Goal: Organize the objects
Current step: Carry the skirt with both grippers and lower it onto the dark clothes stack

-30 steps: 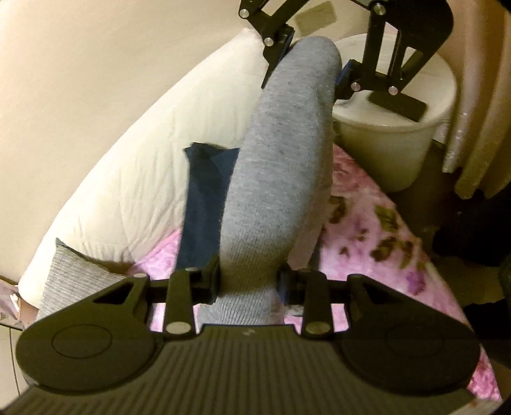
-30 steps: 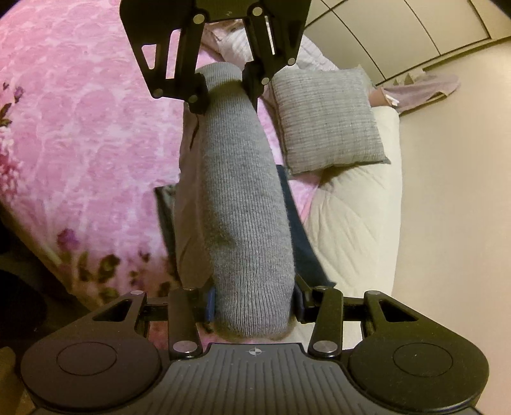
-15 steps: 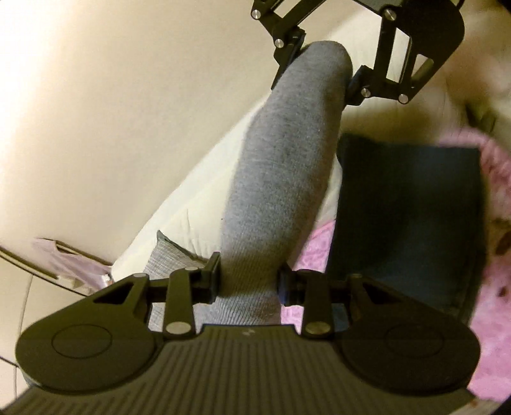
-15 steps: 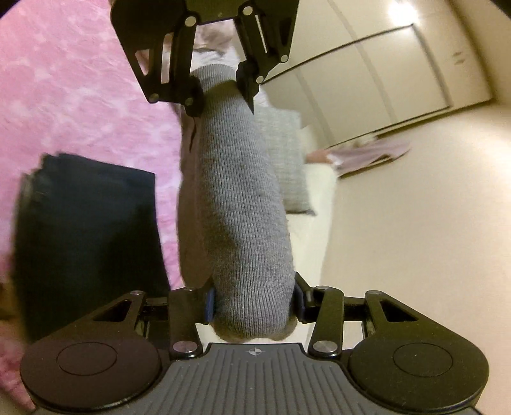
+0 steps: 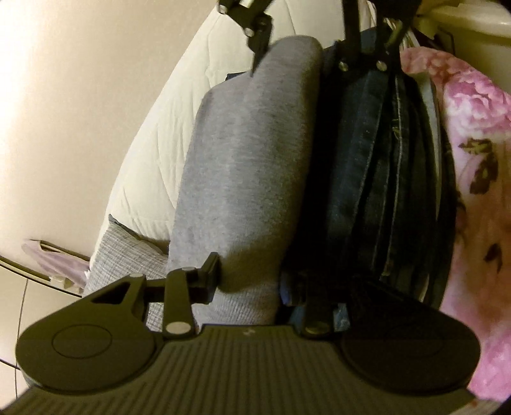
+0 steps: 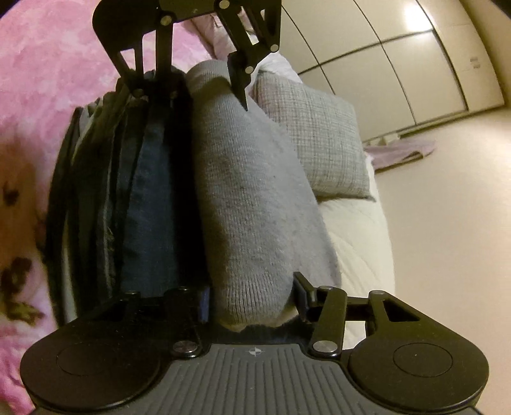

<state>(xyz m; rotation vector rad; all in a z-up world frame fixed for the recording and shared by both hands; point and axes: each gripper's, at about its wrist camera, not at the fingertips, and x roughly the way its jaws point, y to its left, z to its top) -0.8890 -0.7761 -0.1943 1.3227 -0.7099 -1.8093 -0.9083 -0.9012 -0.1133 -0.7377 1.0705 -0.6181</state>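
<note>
A folded grey knit garment (image 5: pixel 249 153) (image 6: pixel 252 198) stretches between my two grippers, one at each end. My left gripper (image 5: pixel 249 281) is shut on its near ribbed end in the left wrist view, and shows at the far end (image 6: pixel 204 86) in the right wrist view. The jaws of my right gripper (image 6: pixel 252 297) are opening, with the garment between the pads and still touching them; it appears at the top (image 5: pixel 300 48) of the left wrist view. The garment lies low against a stack of folded dark denim (image 5: pixel 383 159) (image 6: pixel 150 191).
The stack rests on a pink floral blanket (image 5: pixel 472 127) (image 6: pixel 38 79). A white quilt (image 5: pixel 179 127) (image 6: pixel 357 230) and a grey cushion (image 5: pixel 127 255) (image 6: pixel 319 143) lie on the garment's other side. A white bin (image 5: pixel 472 19) stands beyond. Wardrobe doors (image 6: pixel 399 64) line the far wall.
Both grippers have sunk with the grey garment towards the bed. The denim stack, earlier lying well below, now sits right against the garment's side.
</note>
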